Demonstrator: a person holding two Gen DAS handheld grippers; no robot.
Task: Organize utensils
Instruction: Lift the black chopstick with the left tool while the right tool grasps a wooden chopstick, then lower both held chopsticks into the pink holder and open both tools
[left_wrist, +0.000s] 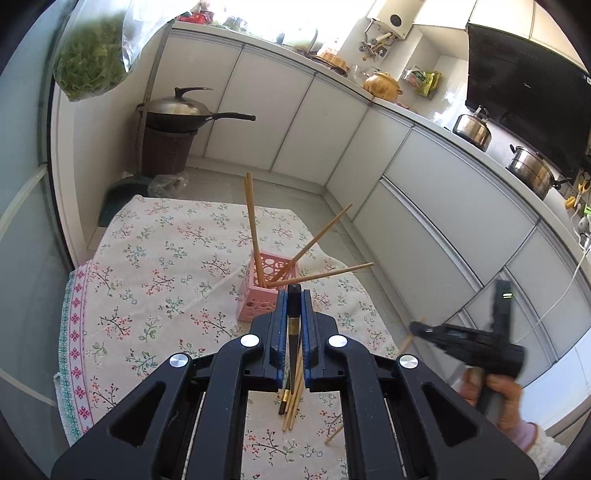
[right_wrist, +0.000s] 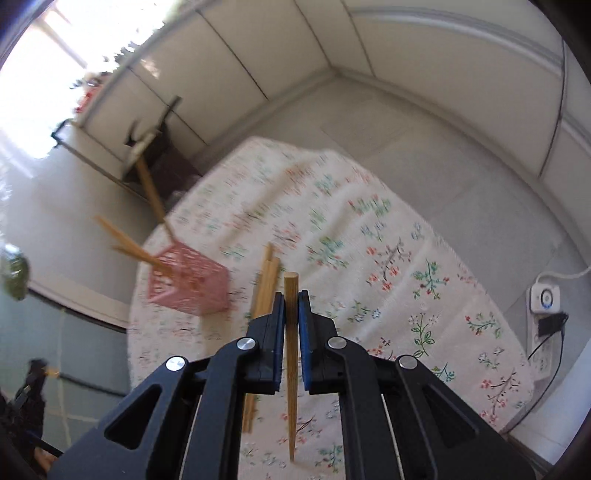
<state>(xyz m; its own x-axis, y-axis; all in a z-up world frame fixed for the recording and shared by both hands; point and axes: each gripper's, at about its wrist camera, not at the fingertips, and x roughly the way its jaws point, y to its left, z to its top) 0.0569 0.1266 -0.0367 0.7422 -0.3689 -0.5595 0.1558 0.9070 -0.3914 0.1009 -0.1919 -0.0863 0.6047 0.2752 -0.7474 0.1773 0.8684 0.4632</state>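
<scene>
A pink perforated holder (left_wrist: 263, 291) stands on the floral tablecloth (left_wrist: 159, 266) with several wooden chopsticks (left_wrist: 253, 225) leaning out of it. My left gripper (left_wrist: 294, 295) is shut on a black chopstick (left_wrist: 294, 332), just in front of the holder. More chopsticks (left_wrist: 291, 410) lie on the cloth below it. My right gripper (right_wrist: 291, 295) is shut on a wooden chopstick (right_wrist: 291, 369), held above the cloth to the right of the holder (right_wrist: 186, 284). It also shows in the left wrist view (left_wrist: 417, 326) off the table's right side. Loose chopsticks (right_wrist: 264, 284) lie beside the holder.
White kitchen cabinets (left_wrist: 424, 206) run along the back and right, with pots (left_wrist: 472, 127) on the counter. A wok (left_wrist: 177, 110) sits on a dark stand near the far corner. A bag of greens (left_wrist: 92, 62) hangs at upper left. A power strip (right_wrist: 545, 306) lies on the floor.
</scene>
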